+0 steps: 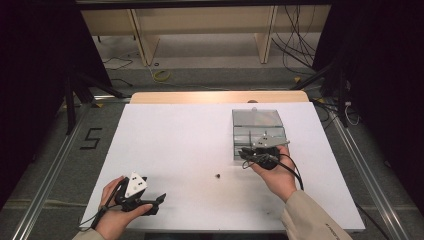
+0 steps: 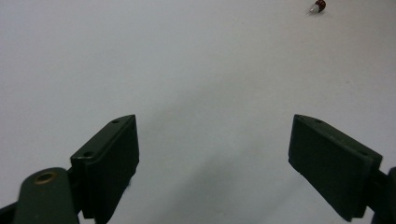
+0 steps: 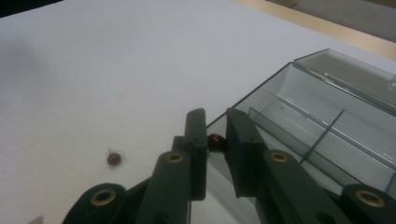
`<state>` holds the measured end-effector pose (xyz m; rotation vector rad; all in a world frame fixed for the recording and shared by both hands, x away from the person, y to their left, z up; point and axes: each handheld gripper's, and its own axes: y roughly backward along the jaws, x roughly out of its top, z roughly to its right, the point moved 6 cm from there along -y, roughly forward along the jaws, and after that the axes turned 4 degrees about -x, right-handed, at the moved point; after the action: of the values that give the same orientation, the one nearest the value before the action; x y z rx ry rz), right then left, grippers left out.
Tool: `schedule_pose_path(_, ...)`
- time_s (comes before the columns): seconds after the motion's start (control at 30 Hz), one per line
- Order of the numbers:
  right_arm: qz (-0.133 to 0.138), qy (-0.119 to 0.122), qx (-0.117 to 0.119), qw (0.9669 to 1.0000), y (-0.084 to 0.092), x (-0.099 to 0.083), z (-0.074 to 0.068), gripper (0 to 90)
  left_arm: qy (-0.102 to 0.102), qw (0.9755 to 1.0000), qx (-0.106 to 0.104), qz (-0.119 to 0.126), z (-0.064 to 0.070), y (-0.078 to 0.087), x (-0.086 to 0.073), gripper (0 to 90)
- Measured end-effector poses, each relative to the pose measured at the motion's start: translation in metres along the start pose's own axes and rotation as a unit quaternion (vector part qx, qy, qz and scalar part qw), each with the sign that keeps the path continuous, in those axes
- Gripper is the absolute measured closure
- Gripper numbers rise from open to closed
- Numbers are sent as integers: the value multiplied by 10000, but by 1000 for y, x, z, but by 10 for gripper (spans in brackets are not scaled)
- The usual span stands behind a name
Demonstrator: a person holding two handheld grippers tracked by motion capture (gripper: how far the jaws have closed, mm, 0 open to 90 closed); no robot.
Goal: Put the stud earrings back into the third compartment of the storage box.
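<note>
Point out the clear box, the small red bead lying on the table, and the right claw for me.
clear box (image 3: 322,140), right gripper view, on its inner divider wall.
red bead (image 3: 114,159), right gripper view, on its round body.
right claw (image 3: 215,133), right gripper view, midway between its tips.

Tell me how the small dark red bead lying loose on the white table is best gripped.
The loose bead is tiny and roundish, lying alone on the white table, apart from the clear box. Probably best to come straight down and pinch across its widest part; a pale stub on one side makes that axis less even. The left gripper, jaws open, is nearer.
</note>
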<state>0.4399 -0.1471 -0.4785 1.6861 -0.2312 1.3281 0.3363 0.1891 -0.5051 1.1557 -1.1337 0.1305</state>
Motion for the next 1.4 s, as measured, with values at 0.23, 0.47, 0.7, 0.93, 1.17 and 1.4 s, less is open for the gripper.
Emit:
schedule_pose_path(0.23,12,-7,-131,9999,3,-1,8,794,7,10000,-3,6,0,0,0,157)
schedule_pose_path(0.47,46,-67,-193,9998,5,0,13,794,6,10000,-4,-6,0,0,0,157)
schedule_pose_path(0.7,54,-135,-273,9995,7,-1,19,794,5,10000,-4,-5,0,0,0,157)
schedule_pose_path(0.93,94,-195,-415,9989,11,-1,29,794,8,10000,-3,-8,0,0,0,157)
schedule_pose_path(1.17,122,-300,-554,9979,16,-2,41,794,14,10000,-5,-2,0,-1,0,157)
schedule_pose_path(1.4,113,-382,-658,9970,19,-3,51,794,6,10000,-9,-13,0,-1,-1,157)
